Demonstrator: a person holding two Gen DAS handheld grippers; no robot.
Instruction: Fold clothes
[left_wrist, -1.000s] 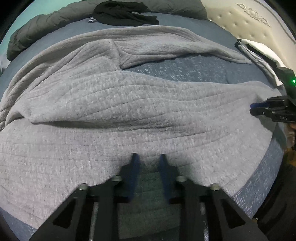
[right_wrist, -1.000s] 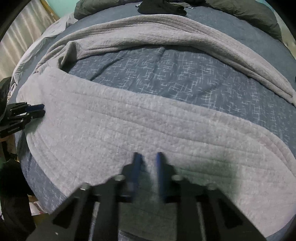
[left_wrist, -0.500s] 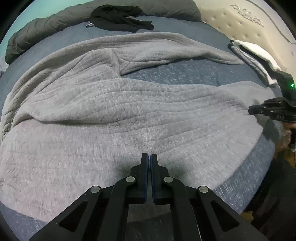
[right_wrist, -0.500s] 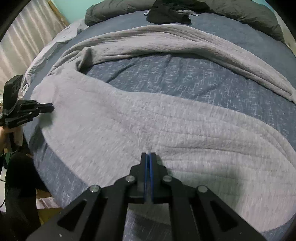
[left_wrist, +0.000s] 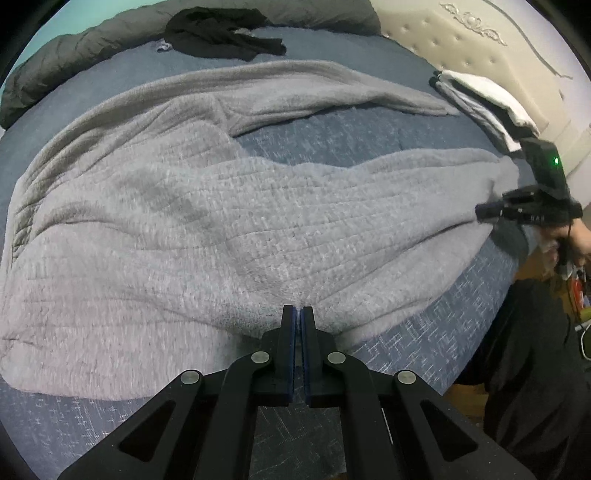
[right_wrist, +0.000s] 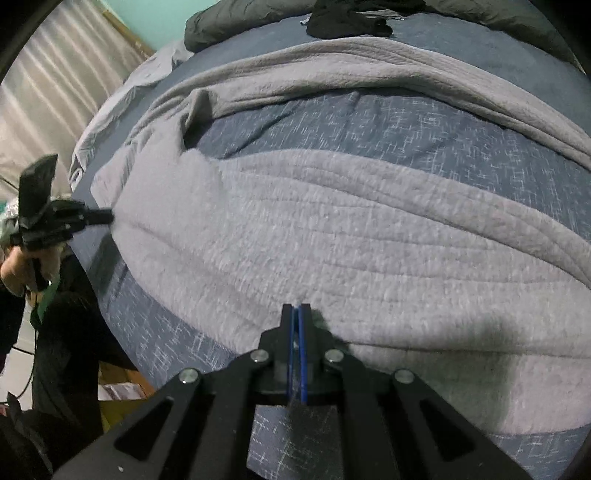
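Grey fleece garment (left_wrist: 221, 229), both hand-held grippers clamped

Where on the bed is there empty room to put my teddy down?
One bare patch of blue bedspread lies between the grey blanket's near fold and its far edge. Another strip runs behind the blanket, before the black clothes and dark duvet. The corner with the folded white pile is crowded. Both grippers pinch the blanket's near edge.

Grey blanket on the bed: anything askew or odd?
Yes. The grey blanket lies crooked and rumpled, its far part bunched into a ridge with a bare patch of blue bedspread showing between. A black garment lies loose near the far edge. No damage visible.
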